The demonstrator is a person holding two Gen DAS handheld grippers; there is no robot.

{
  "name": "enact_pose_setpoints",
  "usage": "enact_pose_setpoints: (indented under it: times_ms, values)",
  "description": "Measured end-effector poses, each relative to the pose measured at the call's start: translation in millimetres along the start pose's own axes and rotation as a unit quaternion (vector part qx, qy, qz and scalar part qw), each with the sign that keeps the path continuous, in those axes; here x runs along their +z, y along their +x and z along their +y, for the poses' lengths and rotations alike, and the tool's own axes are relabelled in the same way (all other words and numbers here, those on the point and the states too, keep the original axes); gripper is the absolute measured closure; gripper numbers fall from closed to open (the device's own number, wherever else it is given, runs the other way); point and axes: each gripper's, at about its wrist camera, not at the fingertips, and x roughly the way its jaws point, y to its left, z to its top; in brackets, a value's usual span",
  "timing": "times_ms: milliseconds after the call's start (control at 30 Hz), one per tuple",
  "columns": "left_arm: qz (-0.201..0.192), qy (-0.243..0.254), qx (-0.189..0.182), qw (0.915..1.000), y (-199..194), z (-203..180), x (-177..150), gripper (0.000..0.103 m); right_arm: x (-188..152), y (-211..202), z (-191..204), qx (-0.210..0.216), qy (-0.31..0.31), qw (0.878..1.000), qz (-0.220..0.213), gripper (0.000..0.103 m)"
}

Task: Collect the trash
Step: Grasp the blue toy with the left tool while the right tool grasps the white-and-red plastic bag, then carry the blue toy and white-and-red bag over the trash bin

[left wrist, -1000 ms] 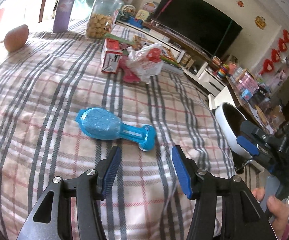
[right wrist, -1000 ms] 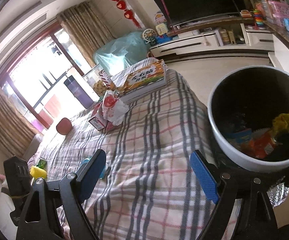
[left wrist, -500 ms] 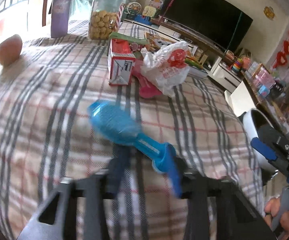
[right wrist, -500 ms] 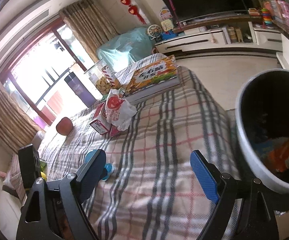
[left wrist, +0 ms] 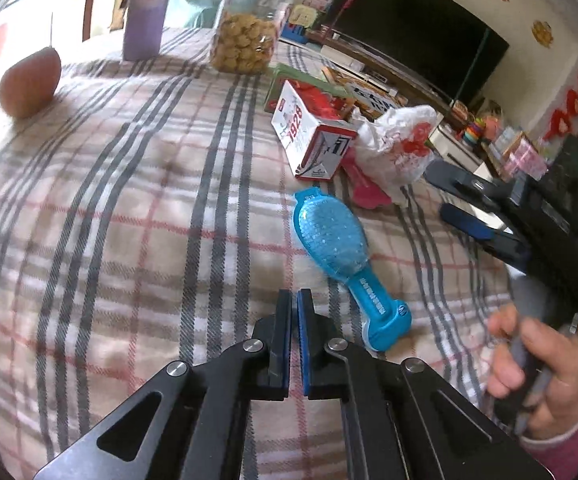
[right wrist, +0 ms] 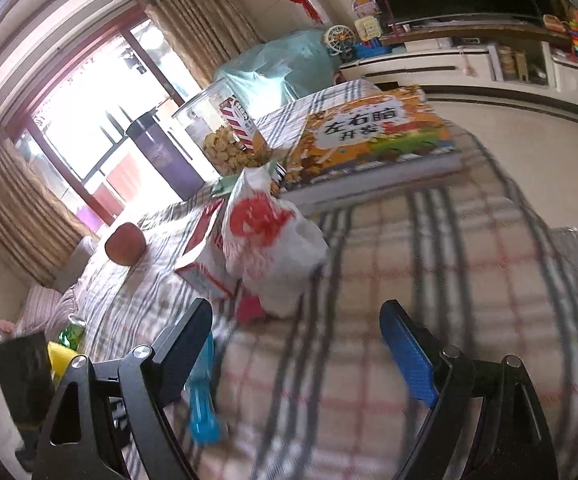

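Observation:
A crumpled white plastic bag with red print (left wrist: 397,152) (right wrist: 273,240) lies on the plaid-covered table beside a red and white carton (left wrist: 313,136) (right wrist: 205,256). A pink scrap (left wrist: 365,192) pokes out under the bag. A blue hairbrush (left wrist: 341,248) (right wrist: 203,392) lies nearer. My left gripper (left wrist: 294,294) is shut with nothing in it, just left of the brush handle. My right gripper (right wrist: 295,308) is wide open and empty, pointing at the bag from a short way off; the left wrist view shows the right gripper (left wrist: 437,190) beside the bag.
A jar of biscuits (left wrist: 249,28), a purple tumbler (left wrist: 145,12) and a brown rounded object (left wrist: 29,80) stand at the far side. A large picture book (right wrist: 373,136) lies behind the bag. A person's hand (left wrist: 537,364) grips the right tool's handle.
The left jaws have closed on nothing while the left gripper moved forward past the brush. The right gripper swung away from the trash bin towards the bag; the bin has left its view.

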Motion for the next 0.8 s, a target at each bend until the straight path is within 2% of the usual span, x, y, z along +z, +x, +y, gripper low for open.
enact_pose_setpoints:
  times_ms: [67,100,167,200,233,300,433,567,633,800]
  values:
    - [-0.003,-0.008,-0.004,1.0,-0.8,0.1,0.8,0.089,5.8,8.3,0.7,0.002,0.003,1.0,0.0,0.018]
    - [-0.006,-0.011,-0.006,0.9999,0.3,-2.0,1.7,0.083,9.0,12.8,0.7,0.004,0.005,1.0,0.0,0.023]
    - [-0.011,-0.009,-0.001,0.9999,0.3,-8.2,3.0,0.074,12.7,20.0,0.9,0.01,0.008,1.0,0.005,0.037]
    - [-0.012,-0.007,0.0,0.9999,0.9,-10.9,3.0,0.067,13.7,22.2,0.9,0.013,0.008,1.0,0.008,0.052]
    - [-0.013,-0.005,0.002,0.9999,2.2,-14.5,3.5,0.058,13.9,23.4,0.6,0.016,0.008,1.0,0.01,0.054]
    - [-0.016,-0.003,0.006,0.9999,4.4,-22.1,3.7,0.051,12.7,20.1,0.1,0.024,0.006,1.0,0.003,0.055]
    - [-0.021,0.01,0.033,0.9992,14.5,-36.0,6.2,0.051,6.8,-2.9,-7.8,0.043,0.012,0.999,-0.018,0.057]
    - [-0.03,0.034,0.075,0.9962,23.7,-51.0,5.9,0.053,-3.6,-37.5,-24.0,0.037,0.023,0.998,-0.035,0.057]
    - [-0.033,0.052,0.101,0.993,30.3,-57.2,5.3,0.065,-9.0,-52.2,-30.8,0.032,0.028,0.998,-0.041,0.057]
    - [-0.037,0.048,0.099,0.9933,25.1,-58.9,2.3,0.072,-25.4,-83.2,-43.7,0.025,0.04,0.998,-0.051,0.057]
